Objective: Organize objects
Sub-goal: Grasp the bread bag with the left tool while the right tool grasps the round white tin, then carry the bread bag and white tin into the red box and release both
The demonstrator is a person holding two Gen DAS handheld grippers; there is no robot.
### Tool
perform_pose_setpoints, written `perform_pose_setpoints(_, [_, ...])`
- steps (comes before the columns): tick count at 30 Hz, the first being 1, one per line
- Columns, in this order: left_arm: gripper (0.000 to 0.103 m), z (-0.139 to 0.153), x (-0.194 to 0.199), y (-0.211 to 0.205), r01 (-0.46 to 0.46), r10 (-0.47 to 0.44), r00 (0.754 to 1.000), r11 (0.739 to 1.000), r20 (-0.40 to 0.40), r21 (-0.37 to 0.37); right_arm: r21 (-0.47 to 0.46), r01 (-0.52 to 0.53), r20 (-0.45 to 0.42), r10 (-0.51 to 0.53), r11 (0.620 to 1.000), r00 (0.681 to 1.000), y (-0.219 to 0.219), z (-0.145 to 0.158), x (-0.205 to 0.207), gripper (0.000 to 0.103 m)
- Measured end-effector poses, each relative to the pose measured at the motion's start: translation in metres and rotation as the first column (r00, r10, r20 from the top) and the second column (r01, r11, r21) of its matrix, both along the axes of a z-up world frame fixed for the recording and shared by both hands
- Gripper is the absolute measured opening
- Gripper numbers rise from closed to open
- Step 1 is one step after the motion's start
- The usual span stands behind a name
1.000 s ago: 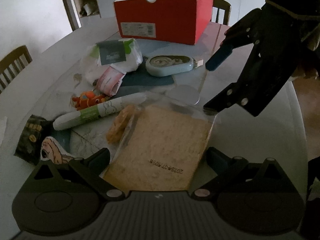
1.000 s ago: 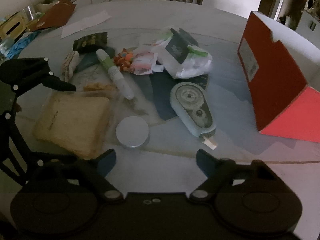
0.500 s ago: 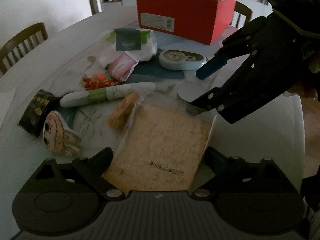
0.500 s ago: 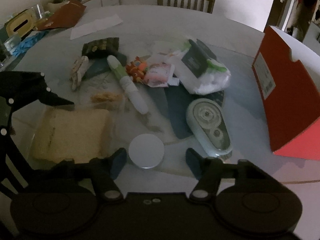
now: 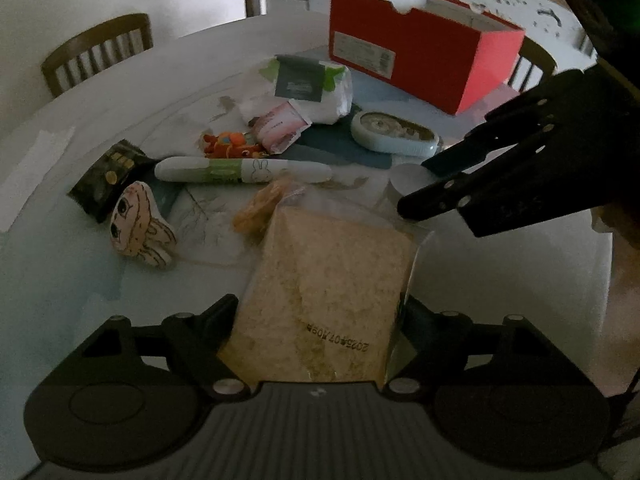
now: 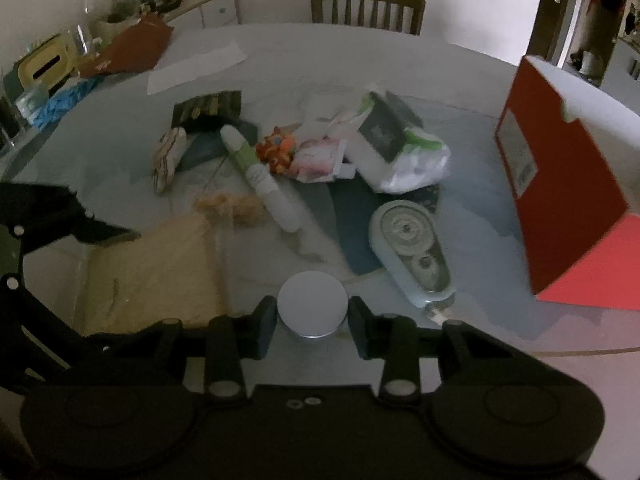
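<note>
My left gripper (image 5: 320,312) is shut on a clear bag of pale crackers (image 5: 328,276); the bag also shows in the right wrist view (image 6: 156,264). My right gripper (image 6: 312,320) has its fingers close on both sides of a small white round lid (image 6: 312,304), which rests on the table. In the left wrist view the right gripper (image 5: 424,184) hovers over that lid (image 5: 408,176). A red open box (image 5: 420,56) stands at the back; in the right wrist view it (image 6: 560,200) is at the right.
On the round table (image 5: 80,280) lie a white-green tube (image 5: 240,170), a blue tape dispenser (image 6: 412,252), a tissue pack (image 6: 396,148), an orange toy (image 6: 276,150), a doll-face charm (image 5: 136,224), a dark packet (image 5: 112,172). Chairs (image 6: 368,6) stand around.
My right gripper moved down and forward onto the white lid and its fingers closed in around it. My left gripper kept hold of the cracker bag and swung a little left.
</note>
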State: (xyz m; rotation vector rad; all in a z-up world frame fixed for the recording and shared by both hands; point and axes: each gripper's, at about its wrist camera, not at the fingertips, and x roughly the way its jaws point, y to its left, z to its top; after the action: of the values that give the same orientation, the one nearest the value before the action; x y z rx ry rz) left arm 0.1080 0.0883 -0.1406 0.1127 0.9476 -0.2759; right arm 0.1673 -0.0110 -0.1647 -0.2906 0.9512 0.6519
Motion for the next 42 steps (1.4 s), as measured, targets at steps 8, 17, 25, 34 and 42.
perform_pose_setpoints(8, [0.084,0.027,0.000,-0.015,-0.067,0.068,0.997,0.997,0.021,-0.034,0.061,0.033,0.004,-0.033,0.998,0.999,-0.029,0.024,-0.001,0.038])
perform_pose_setpoints(17, [0.084,0.059,0.019,-0.033,-0.134,0.136,0.990,0.990,0.048,-0.051,0.112,0.051,0.040,-0.055,0.992,0.998,-0.060,0.058,0.009,0.038])
perform_pose_setpoints(25, [0.084,0.085,0.039,-0.058,-0.144,0.150,0.985,0.987,0.087,-0.074,0.155,0.061,0.081,-0.074,0.986,0.994,-0.087,0.081,0.023,0.038])
perform_pose_setpoints(34, [0.084,0.107,0.066,-0.093,-0.139,0.149,0.981,0.986,0.122,-0.092,0.191,0.072,0.119,-0.096,0.979,0.988,-0.123,0.098,0.044,0.038])
perform_pose_setpoints(42, [0.084,0.119,0.097,-0.128,-0.115,0.128,0.981,0.989,0.145,-0.091,0.199,0.084,0.143,-0.114,0.976,0.983,-0.157,0.103,0.069,0.038])
